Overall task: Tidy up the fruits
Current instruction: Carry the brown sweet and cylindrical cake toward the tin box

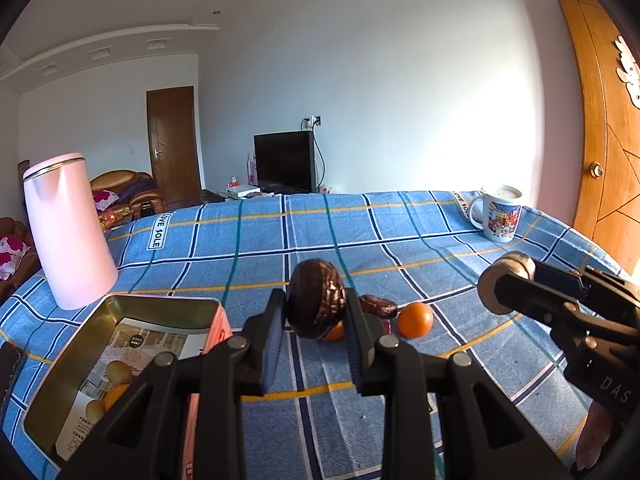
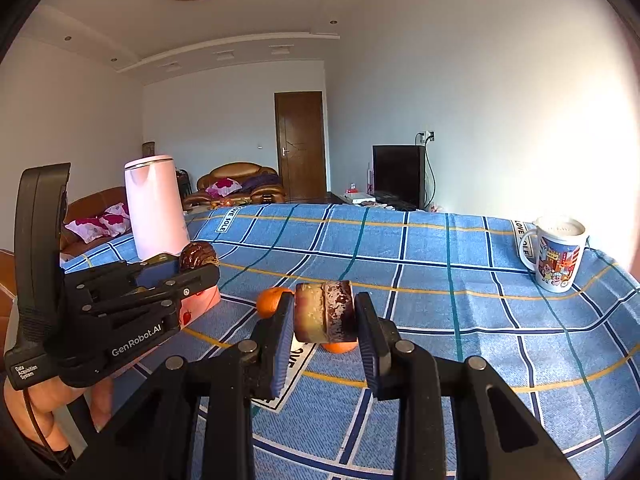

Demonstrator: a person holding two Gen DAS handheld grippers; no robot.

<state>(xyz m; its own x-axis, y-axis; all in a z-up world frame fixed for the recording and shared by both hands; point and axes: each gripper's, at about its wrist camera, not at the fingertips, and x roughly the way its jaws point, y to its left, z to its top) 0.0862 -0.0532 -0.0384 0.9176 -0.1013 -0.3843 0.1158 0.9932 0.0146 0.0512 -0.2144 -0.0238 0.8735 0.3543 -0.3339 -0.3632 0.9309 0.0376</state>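
Dark-brown wrinkled fruit [image 1: 317,304] is sitting pinched in left gripper [image 1: 316,312], hiding half an orange [image 1: 334,332]. Right gripper [image 2: 325,316] is clamping a tan cylindrical fruit [image 2: 325,312], type unclear. Tin box [image 1: 120,312] is cropped at tabletop's left edge.

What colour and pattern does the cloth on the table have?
The cloth is blue, checked with dark blue, white, green and yellow lines; the right wrist view shows it best.

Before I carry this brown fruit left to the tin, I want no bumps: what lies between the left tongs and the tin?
Nothing: in the left wrist view only bare cloth separates the left tongs, shut on the fruit, from the tin.
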